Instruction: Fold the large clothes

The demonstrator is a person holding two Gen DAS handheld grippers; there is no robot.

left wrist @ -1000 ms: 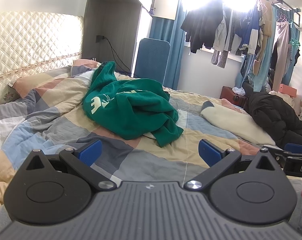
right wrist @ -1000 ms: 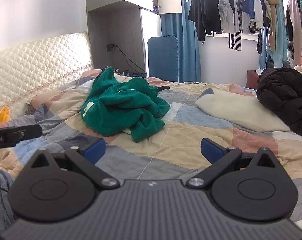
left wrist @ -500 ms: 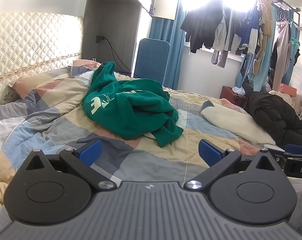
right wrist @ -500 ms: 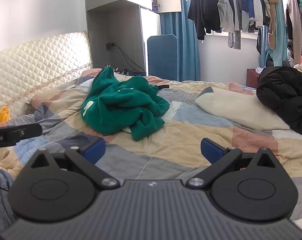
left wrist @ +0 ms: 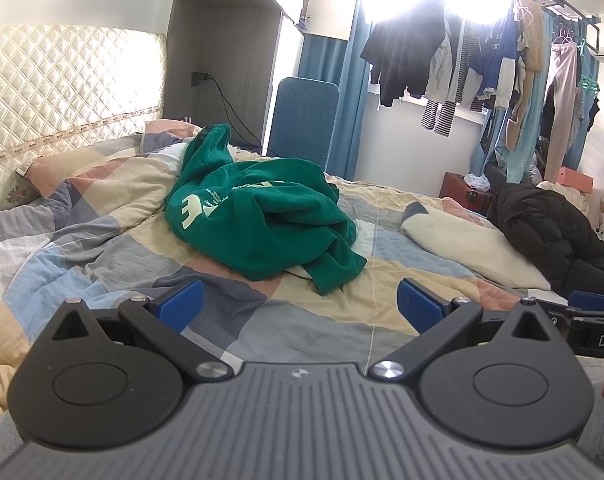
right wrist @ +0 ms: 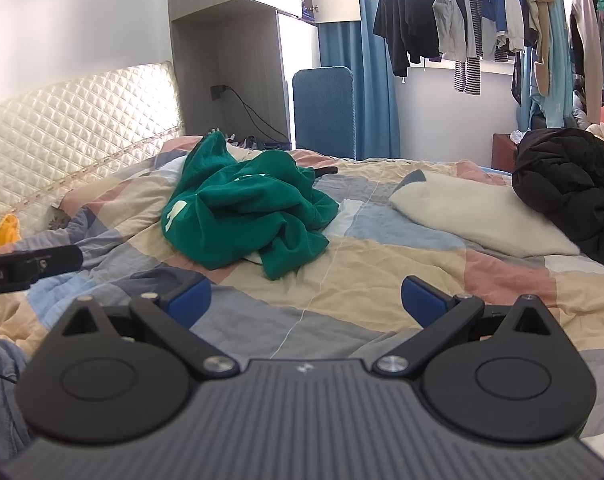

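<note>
step: approach, nothing folded yet | green sweatshirt (left wrist: 262,216) crumpled mid-bed (left wrist: 326,328) toward headboard end, needs spreading flat | left gripper (left wrist: 298,304) jaws apart, empty; right gripper (right wrist: 306,300) jaws apart, empty; both low over near edge, prob. lined up to reach it
</note>
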